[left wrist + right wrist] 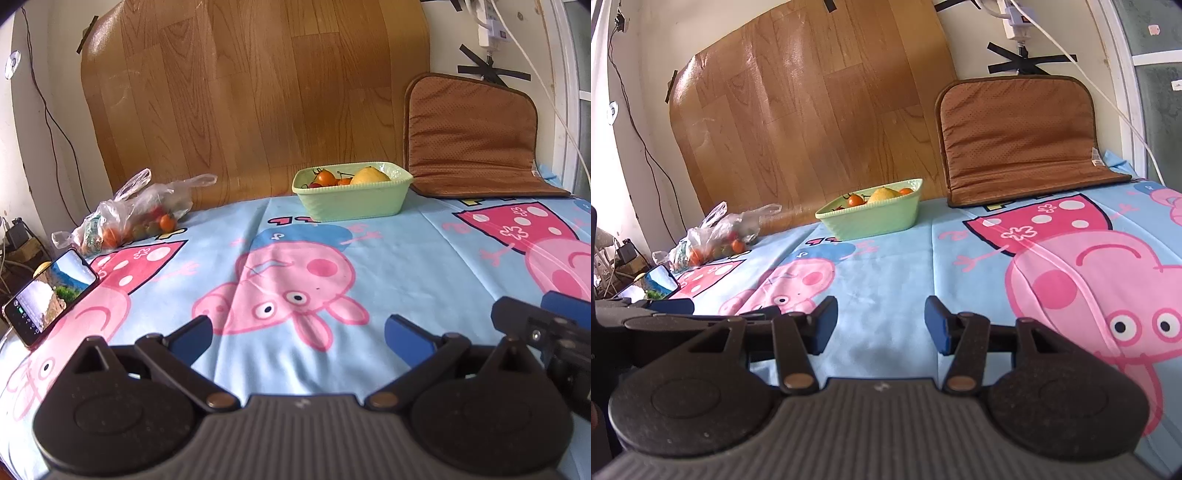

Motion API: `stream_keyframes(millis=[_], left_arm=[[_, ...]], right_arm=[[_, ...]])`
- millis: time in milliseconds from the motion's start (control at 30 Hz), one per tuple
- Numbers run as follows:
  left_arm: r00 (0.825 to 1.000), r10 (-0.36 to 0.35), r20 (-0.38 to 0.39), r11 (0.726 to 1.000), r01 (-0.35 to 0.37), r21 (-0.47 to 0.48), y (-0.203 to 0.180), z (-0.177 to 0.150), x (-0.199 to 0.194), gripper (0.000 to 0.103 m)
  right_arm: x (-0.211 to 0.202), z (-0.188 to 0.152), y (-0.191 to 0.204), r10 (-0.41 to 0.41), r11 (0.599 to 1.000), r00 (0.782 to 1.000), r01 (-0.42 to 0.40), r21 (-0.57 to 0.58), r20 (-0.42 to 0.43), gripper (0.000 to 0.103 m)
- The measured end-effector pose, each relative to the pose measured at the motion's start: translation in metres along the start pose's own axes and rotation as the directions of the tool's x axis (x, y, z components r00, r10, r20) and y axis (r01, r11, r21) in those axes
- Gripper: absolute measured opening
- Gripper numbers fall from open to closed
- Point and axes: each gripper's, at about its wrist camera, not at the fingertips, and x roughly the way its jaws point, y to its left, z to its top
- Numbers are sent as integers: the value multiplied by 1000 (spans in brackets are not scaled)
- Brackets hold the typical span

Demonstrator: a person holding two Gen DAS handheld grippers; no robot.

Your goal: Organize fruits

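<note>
A pale green basket (351,206) (875,221) stands at the far side of the table, holding a yellow fruit (369,175) (882,194) and several small orange-red tomatoes (325,178) (855,200). A clear plastic bag (136,210) (716,236) with more small tomatoes lies at the far left. My left gripper (297,338) hovers low over the cartoon cloth, open and empty. My right gripper (881,323) is beside it, open with nothing between its blue pads (827,321). Both are well short of the basket.
A phone (51,295) (661,282) with a lit screen leans at the table's left edge. A brown cushion (476,136) (1019,144) rests against the wall at the far right. A wood-pattern sheet (251,92) covers the back wall. Cables hang at both sides.
</note>
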Motion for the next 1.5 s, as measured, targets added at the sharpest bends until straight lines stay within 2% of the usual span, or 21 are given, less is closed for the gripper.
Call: stream_keyframes(millis=[1067,1500], left_arm=[[997,21,-70,999,-23,-28,5,-6,13,103],[998,-13,-62,1000,11,-26,4,-7,11,103]], right_arm=[[2,-2,0,1,1000,1000,-1,0,-10,56],[3,-4,0,0,1000,1000,0,0,-12,57]])
